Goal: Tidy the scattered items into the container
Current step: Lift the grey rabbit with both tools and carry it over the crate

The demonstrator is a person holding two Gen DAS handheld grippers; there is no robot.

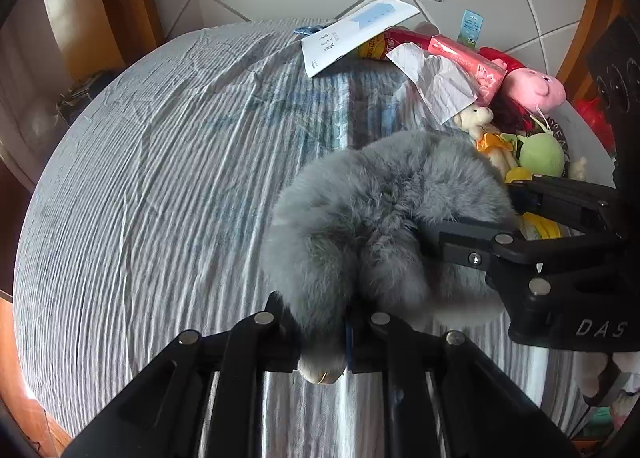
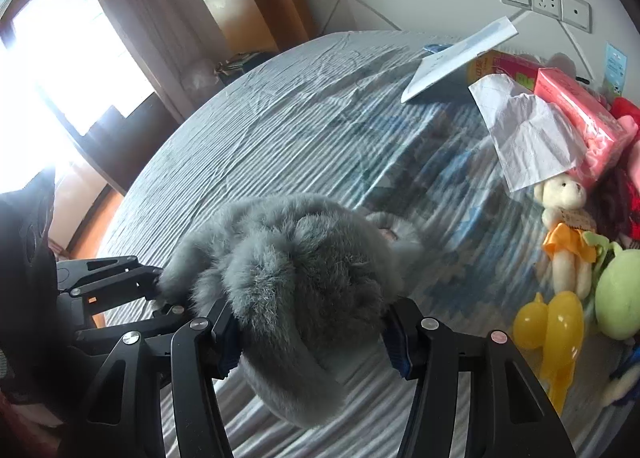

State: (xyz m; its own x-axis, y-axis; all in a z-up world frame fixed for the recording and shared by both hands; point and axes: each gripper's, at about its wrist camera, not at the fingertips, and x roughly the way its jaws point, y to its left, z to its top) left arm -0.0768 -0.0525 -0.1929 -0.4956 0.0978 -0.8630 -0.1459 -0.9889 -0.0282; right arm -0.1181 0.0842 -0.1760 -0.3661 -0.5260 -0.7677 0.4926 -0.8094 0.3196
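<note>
Both grippers grip the fluffy grey plush toy [image 1: 384,218] over the striped grey-blue bed sheet [image 1: 160,178]: left gripper [image 1: 322,332] has its fingers pinched narrow on a thin limb, right gripper [image 2: 312,334] has its fingers spread wide around the body. Toy sits low over the bed, mid-right. Along the wall edge lie a pink tissue pack [image 2: 580,118], pink pig plush [image 1: 536,88], small cream bear [image 2: 564,230], green round plush [image 2: 620,294] and yellow plastic toy [image 2: 556,334].

Striped bed sheet [image 1: 160,186], tissue pack [image 2: 580,118], white bear [image 2: 564,226], yellow duck [image 2: 556,330]
</note>
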